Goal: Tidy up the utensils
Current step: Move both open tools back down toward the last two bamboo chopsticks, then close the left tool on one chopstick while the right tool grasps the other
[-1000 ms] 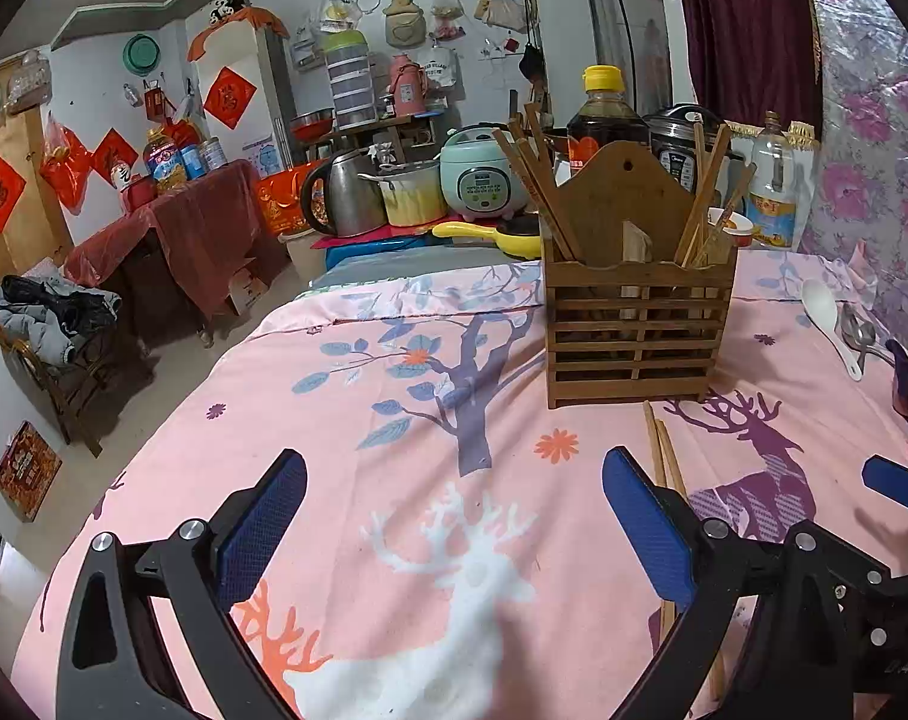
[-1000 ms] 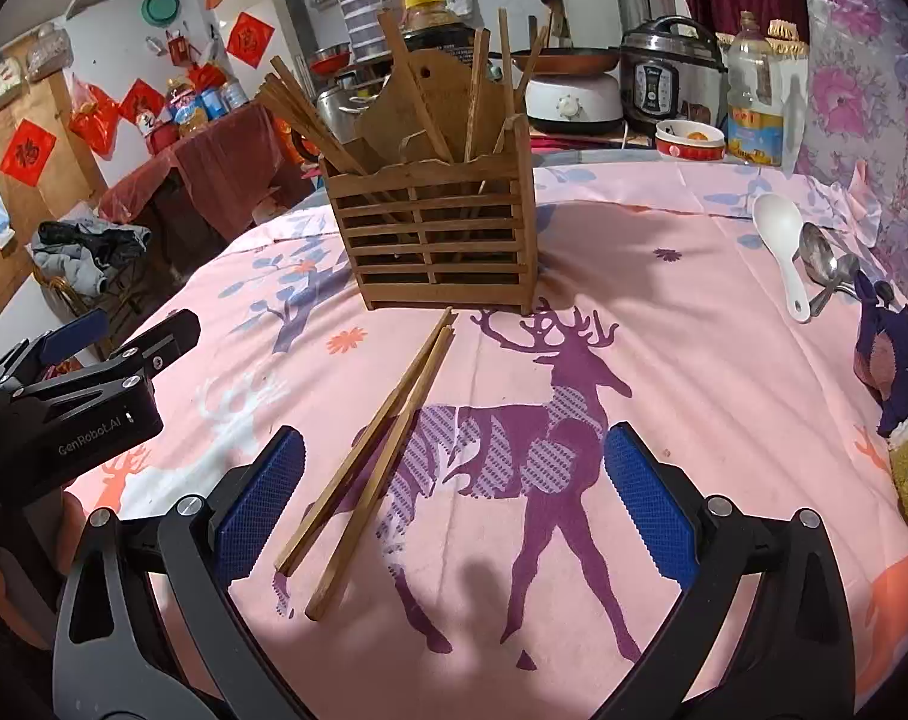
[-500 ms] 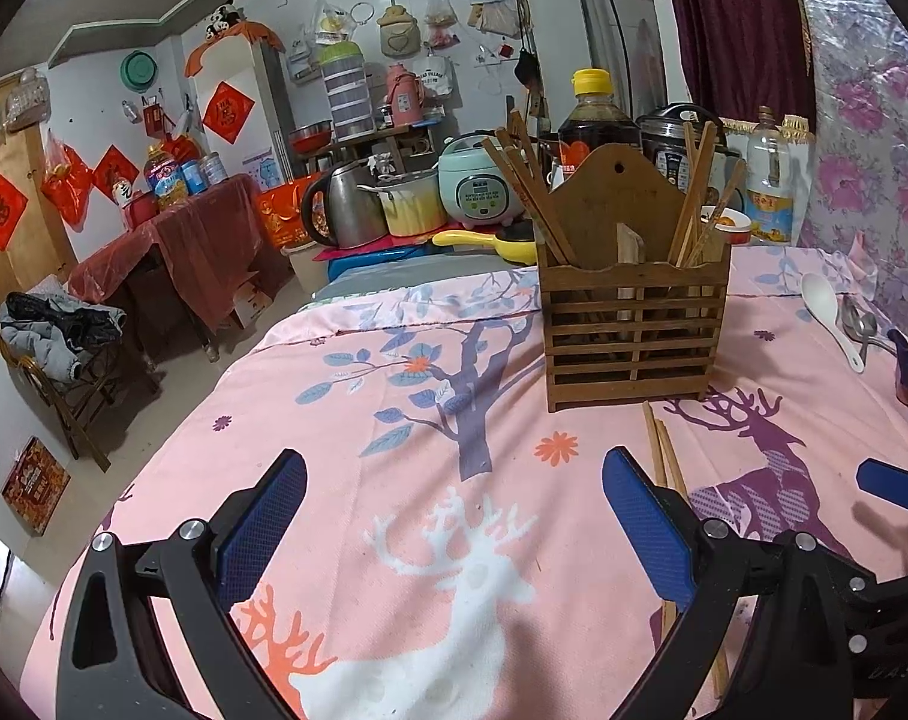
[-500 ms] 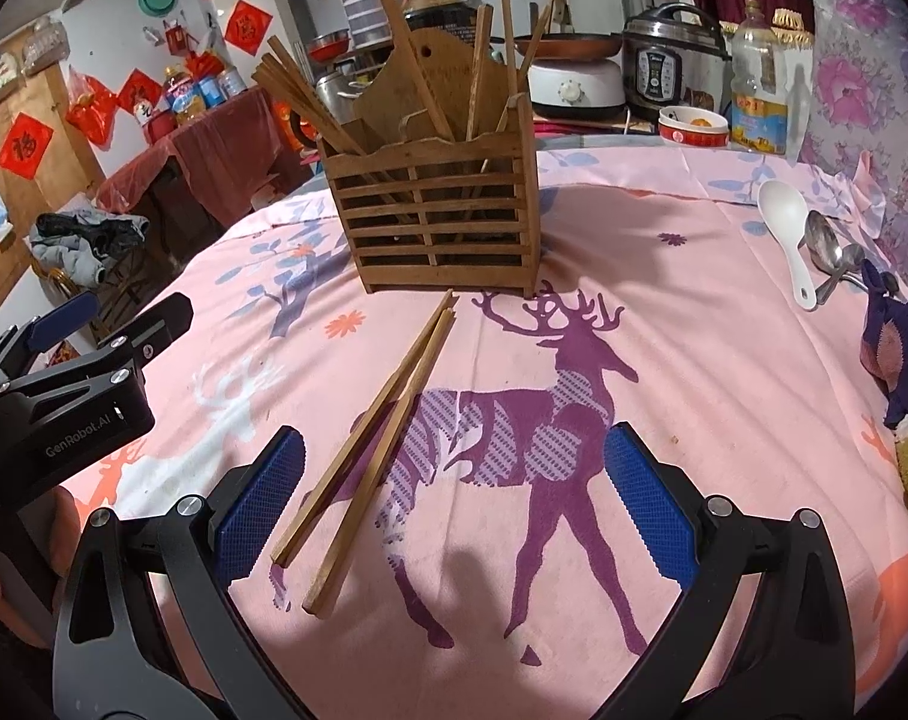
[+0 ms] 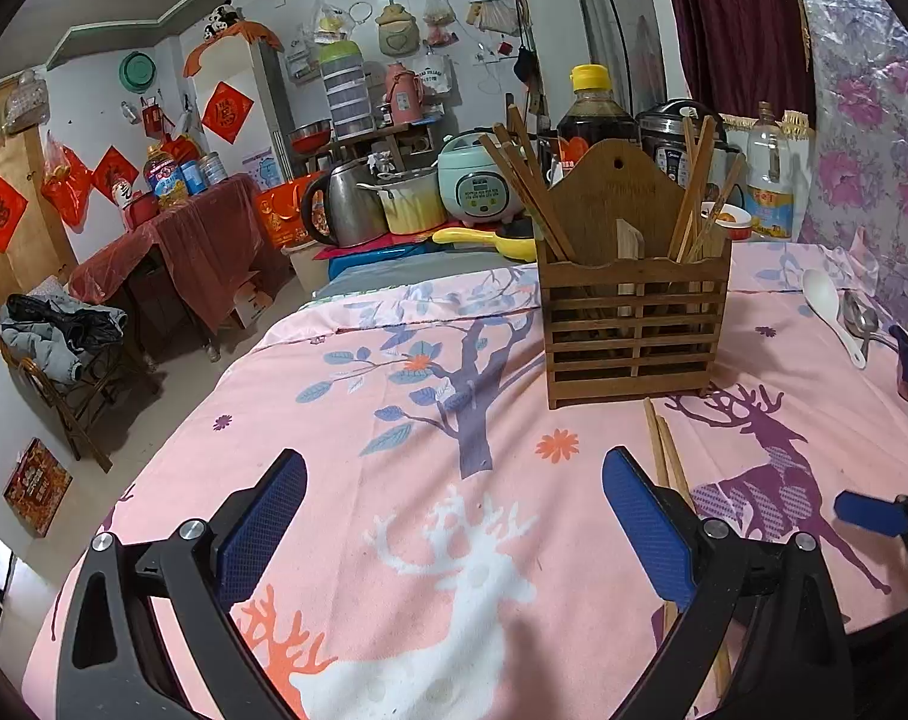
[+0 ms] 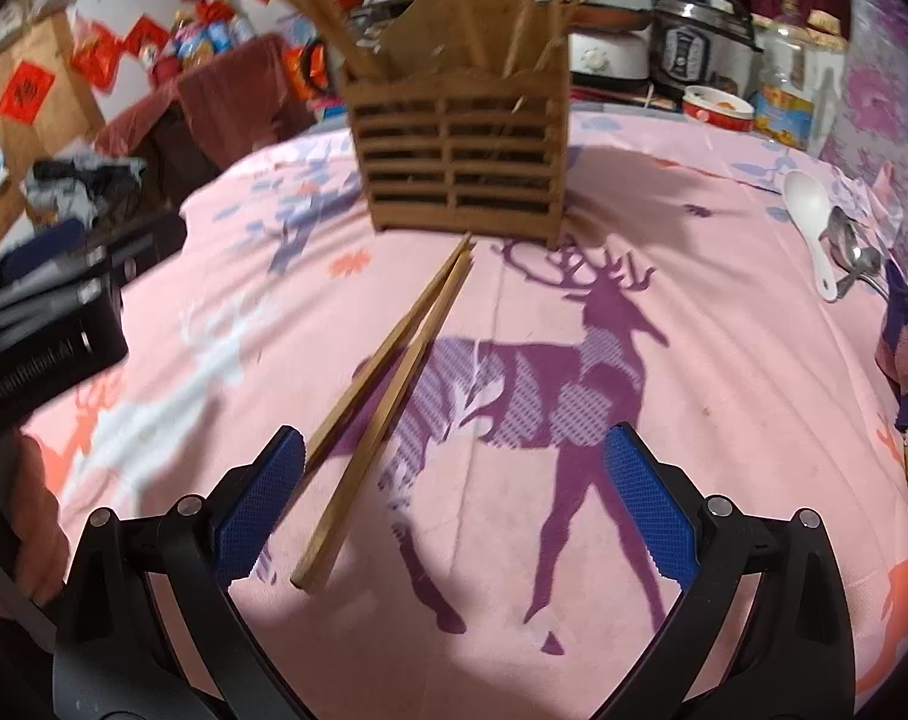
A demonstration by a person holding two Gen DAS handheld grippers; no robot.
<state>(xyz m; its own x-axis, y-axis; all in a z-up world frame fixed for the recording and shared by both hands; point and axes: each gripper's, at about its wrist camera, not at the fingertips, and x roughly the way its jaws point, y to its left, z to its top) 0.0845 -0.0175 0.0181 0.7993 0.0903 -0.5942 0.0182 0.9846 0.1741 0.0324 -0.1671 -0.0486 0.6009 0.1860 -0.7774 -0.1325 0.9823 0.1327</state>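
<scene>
A slatted wooden utensil holder (image 5: 633, 324) (image 6: 461, 155) stands upright on the pink deer-print tablecloth, with several chopsticks leaning in it. Two loose wooden chopsticks (image 6: 388, 384) (image 5: 670, 468) lie side by side on the cloth in front of the holder. My right gripper (image 6: 454, 510) is open and low over the cloth, its left finger beside the chopsticks' near ends. My left gripper (image 5: 454, 528) is open and holds nothing, left of the chopsticks. A white spoon (image 6: 811, 222) (image 5: 829, 312) and metal spoons (image 6: 856, 252) lie at the far right.
A dark blue cloth item (image 6: 904, 354) sits at the table's right edge. Behind the table stand a sauce bottle (image 5: 595, 114), rice cookers (image 5: 475, 186), a kettle (image 5: 340, 210) and an oil bottle (image 5: 769, 180). The left gripper's body (image 6: 46, 324) shows at the right wrist view's left.
My right gripper has moved forward and down toward the loose chopsticks, so their near ends now lie next to its left finger. The left gripper has barely moved.
</scene>
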